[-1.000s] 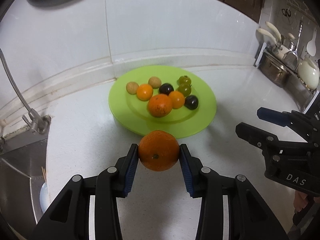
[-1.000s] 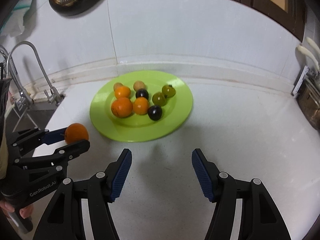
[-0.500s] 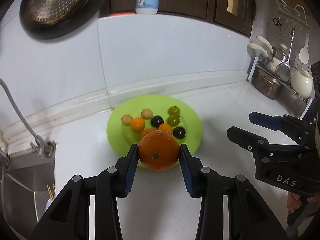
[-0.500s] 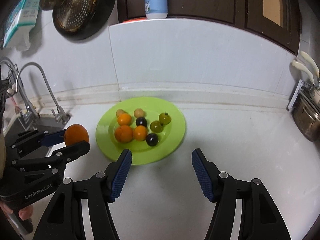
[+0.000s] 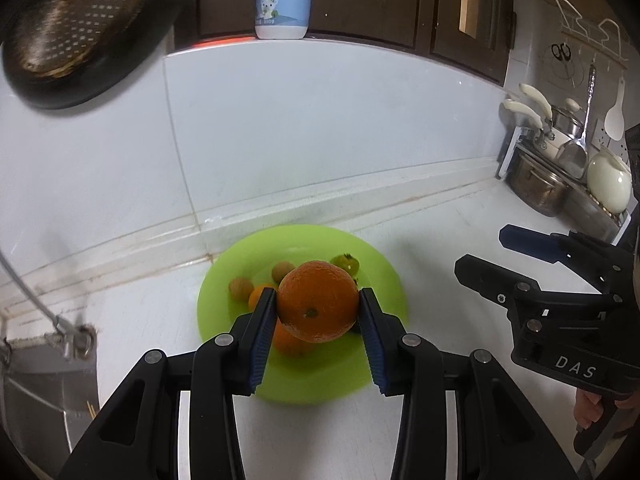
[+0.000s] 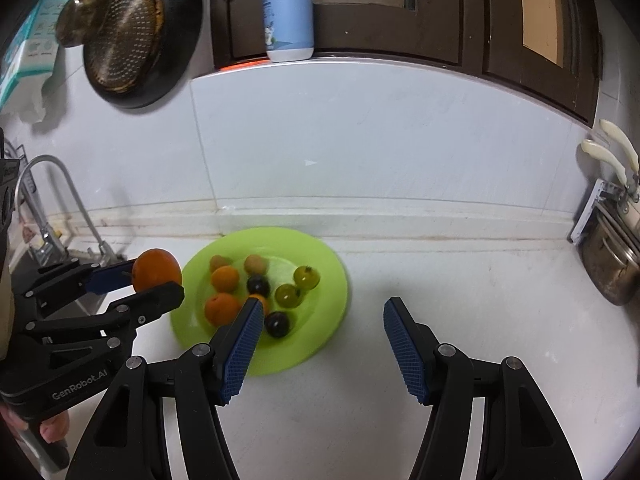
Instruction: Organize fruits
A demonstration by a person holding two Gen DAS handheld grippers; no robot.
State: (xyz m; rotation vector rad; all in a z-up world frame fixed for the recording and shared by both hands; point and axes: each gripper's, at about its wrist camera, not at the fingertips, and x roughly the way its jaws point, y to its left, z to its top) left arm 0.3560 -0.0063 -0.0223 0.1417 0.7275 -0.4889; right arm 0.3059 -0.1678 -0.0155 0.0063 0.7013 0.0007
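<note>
My left gripper [image 5: 318, 300] is shut on a large orange [image 5: 318, 302], with both blue pads pressed to its sides, and holds it in the air over the near side of a green plate [image 5: 384, 280]. The right wrist view shows the same orange [image 6: 157, 270] at the left, above the counter beside the plate [image 6: 332, 280]. The plate carries several small fruits: oranges [image 6: 222, 308], dark plums [image 6: 278, 323], green ones [image 6: 287, 295] and little brown ones [image 6: 255, 264]. My right gripper [image 6: 320, 308] stands open with nothing between its fingers, near the plate's right side.
A sink [image 5: 44, 380] with a tap [image 6: 52, 200] lies at the left. Pots and utensils on a rack [image 5: 560, 184] fill the right corner. A blue bottle [image 6: 288, 12] stands on the ledge above the white wall, and a strainer pan [image 6: 124, 28] hangs beside it.
Both grippers have risen and drawn back, so the plate sits lower and smaller in both views. The orange stays clamped in the left gripper, and the right gripper's gap is unchanged.
</note>
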